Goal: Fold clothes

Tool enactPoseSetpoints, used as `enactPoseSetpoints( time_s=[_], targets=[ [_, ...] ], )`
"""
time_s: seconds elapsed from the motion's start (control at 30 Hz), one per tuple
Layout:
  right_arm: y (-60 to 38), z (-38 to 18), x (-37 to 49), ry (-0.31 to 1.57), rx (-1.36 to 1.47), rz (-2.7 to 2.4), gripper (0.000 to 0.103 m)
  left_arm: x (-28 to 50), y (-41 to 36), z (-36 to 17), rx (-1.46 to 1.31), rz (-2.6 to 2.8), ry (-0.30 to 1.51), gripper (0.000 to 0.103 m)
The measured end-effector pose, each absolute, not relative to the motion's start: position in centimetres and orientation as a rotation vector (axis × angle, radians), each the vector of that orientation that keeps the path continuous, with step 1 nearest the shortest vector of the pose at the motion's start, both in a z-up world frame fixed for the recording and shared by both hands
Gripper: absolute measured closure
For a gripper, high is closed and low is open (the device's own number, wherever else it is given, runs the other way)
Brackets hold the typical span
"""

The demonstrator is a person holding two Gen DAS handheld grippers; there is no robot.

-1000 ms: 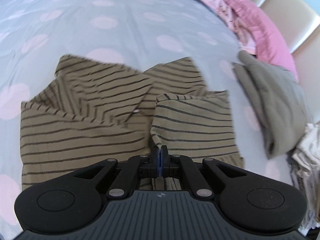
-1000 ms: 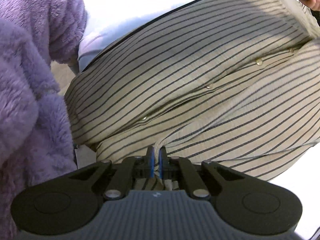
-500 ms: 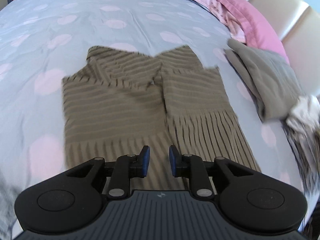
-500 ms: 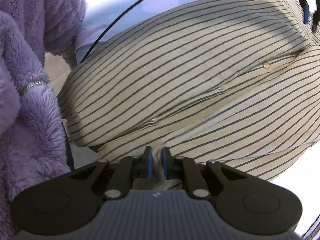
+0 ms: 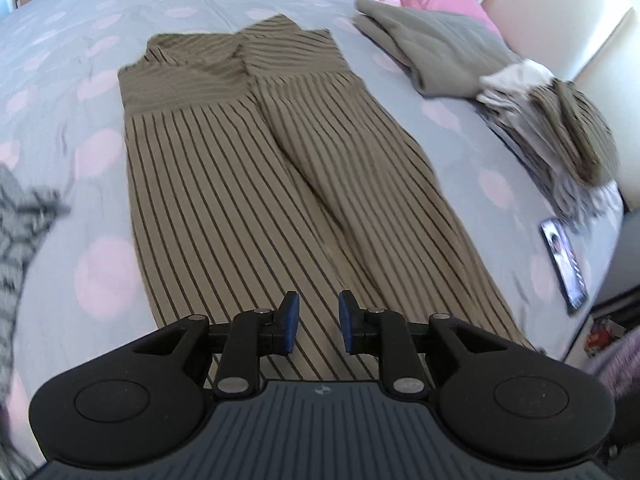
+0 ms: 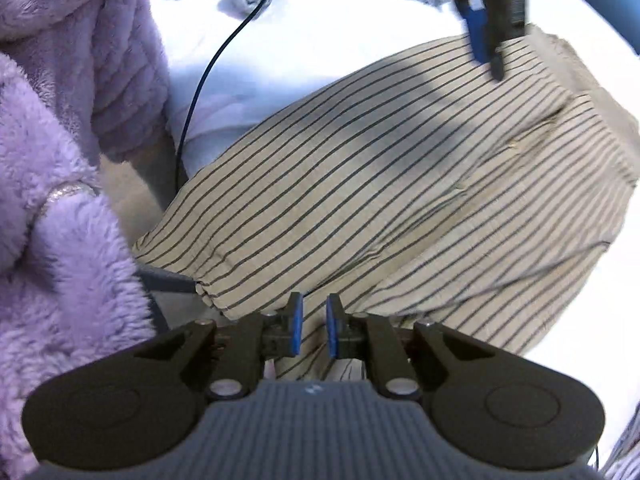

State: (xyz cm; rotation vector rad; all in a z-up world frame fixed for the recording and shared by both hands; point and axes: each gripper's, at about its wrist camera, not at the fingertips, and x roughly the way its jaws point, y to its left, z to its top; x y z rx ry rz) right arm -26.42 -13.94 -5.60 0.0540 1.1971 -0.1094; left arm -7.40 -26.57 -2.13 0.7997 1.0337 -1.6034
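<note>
The left gripper [image 5: 314, 322] has its jaws apart with nothing between them, poised above the near end of the striped shirt [image 5: 256, 184]. The right gripper [image 6: 311, 330] is also parted, less widely, and grips nothing; the shirt's hem lies just beyond its blue pads. The shirt is spread lengthwise on the bed [image 5: 100, 148], sleeves folded across its far end. To the right lie a folded grey garment [image 5: 436, 50], a pile of clothes [image 5: 560, 144] and a phone [image 5: 564, 264]. Near left in the right wrist view are a purple fleece sleeve [image 6: 68, 216] and a black cable [image 6: 208, 72].
</note>
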Motion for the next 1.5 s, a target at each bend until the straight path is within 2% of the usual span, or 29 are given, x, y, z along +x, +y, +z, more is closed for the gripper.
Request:
enactPoseSetpoints(
  time_s=[0.17,0.47,0.57,0.6,0.7,0.93,1.13,1.2,1.27,1.4,1.5],
  targets=[
    [-13.1,-4.9,-29.2,1.118,0.037,-0.117,0.087,-9.0,-21.7,-1.8,0.764,-1.634,1.098,0.085],
    [-13.2,-6.8,-33.4,1.201,-0.109,-0.240,0.086,-14.1,-16.3,-3.9,0.791,-1.638,1.232,0.084],
    [-13.7,-7.4,-34.6,1.216,-0.152,-0.297,0.081,-15.4,-15.0,-4.3,0.788,-1.670,1.274,0.084],
    [-13.9,-7.5,-34.9,1.219,-0.157,-0.314,0.077,-15.9,-14.7,-4.4,0.791,-1.680,1.278,0.083],
    [-14.4,-7.9,-35.9,1.231,-0.171,-0.364,0.077,-16.8,-14.3,-4.7,0.792,-1.683,1.265,0.079],
    [-15.8,-11.1,-36.4,1.304,-0.269,-0.436,0.077,-17.9,-15.1,-6.4,0.832,-1.666,1.286,0.079],
    [-16.5,-11.9,-36.1,1.272,-0.301,-0.426,0.077,-17.7,-15.8,-8.0,0.852,-1.617,1.328,0.079],
    [-16.1,-11.8,-36.0,1.261,-0.313,-0.410,0.081,-17.5,-16.0,-8.2,0.850,-1.605,1.329,0.090],
    [-15.6,-11.5,-36.1,1.247,-0.328,-0.415,0.099,-17.3,-16.1,-8.3,0.848,-1.597,1.331,0.095],
    [-15.0,-10.3,-36.4,1.232,-0.323,-0.426,0.101,-16.8,-15.9,-7.7,0.844,-1.592,1.314,0.101],
    [-13.5,-8.6,-36.7,1.228,-0.317,-0.377,0.102,-16.5,-15.4,-6.5,0.853,-1.613,1.264,0.101]
  ],
)
